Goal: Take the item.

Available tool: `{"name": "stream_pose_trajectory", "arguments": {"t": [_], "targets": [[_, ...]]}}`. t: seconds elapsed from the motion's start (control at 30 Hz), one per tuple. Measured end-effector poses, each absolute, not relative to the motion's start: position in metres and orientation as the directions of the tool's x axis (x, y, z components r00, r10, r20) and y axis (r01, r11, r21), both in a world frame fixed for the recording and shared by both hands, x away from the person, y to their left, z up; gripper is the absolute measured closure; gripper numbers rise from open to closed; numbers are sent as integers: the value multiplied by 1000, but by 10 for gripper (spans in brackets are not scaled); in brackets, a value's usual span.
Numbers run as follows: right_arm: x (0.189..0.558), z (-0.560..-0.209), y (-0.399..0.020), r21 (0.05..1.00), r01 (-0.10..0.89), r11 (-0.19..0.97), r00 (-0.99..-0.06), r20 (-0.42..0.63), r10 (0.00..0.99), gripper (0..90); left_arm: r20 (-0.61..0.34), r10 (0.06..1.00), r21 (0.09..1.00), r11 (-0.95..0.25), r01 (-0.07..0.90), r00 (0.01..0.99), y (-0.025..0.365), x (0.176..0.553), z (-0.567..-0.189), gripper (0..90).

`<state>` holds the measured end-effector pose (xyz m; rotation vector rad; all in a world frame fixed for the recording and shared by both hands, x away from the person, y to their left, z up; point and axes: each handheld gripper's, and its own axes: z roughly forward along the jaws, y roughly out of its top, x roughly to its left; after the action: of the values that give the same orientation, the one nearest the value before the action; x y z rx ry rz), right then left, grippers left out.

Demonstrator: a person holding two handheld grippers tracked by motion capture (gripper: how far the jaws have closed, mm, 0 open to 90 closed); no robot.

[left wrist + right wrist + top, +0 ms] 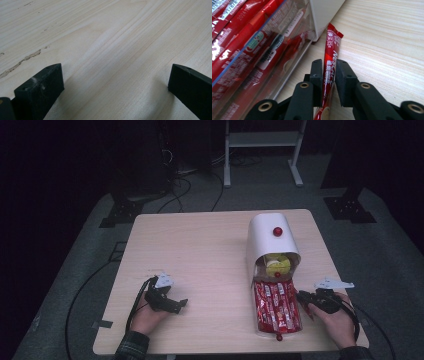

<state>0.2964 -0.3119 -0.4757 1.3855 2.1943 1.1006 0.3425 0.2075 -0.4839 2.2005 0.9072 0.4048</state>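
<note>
sachet: red coffee stick (331, 62) lay on the table (200, 250) beside the clear drawer (274, 62) of red sticks, under the white dispenser (270, 237) | right gripper (329, 75): jaws narrow around the stick, left pad touching, small gap at right | left gripper (115, 82): jaws wide, nothing between, over bare wood
</note>
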Motion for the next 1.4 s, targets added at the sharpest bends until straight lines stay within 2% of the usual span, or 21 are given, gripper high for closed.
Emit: {"name": "stream_pose_trajectory", "arguments": {"t": [0.4, 0.67, 0.77, 1.03, 1.4], "targets": [[292, -467, -314, 788, 579, 212, -491, 128, 862, 605, 17, 710, 716, -500, 487, 704, 208, 342, -484, 0], [294, -464, -323, 816, 546, 192, -457, 98, 884, 367, 17, 710, 716, -500, 487, 704, 208, 342, -484, 0], [295, -464, -328, 822, 538, 186, -438, 84, 895, 311, 17, 711, 716, -500, 487, 703, 207, 342, -484, 0], [298, -467, -347, 813, 557, 170, -382, 69, 922, 234, 17, 711, 716, -500, 487, 703, 207, 342, -484, 0], [302, -474, -362, 783, 599, 166, -327, 50, 944, 191, 17, 711, 716, -499, 487, 703, 207, 342, -484, 0]]}}
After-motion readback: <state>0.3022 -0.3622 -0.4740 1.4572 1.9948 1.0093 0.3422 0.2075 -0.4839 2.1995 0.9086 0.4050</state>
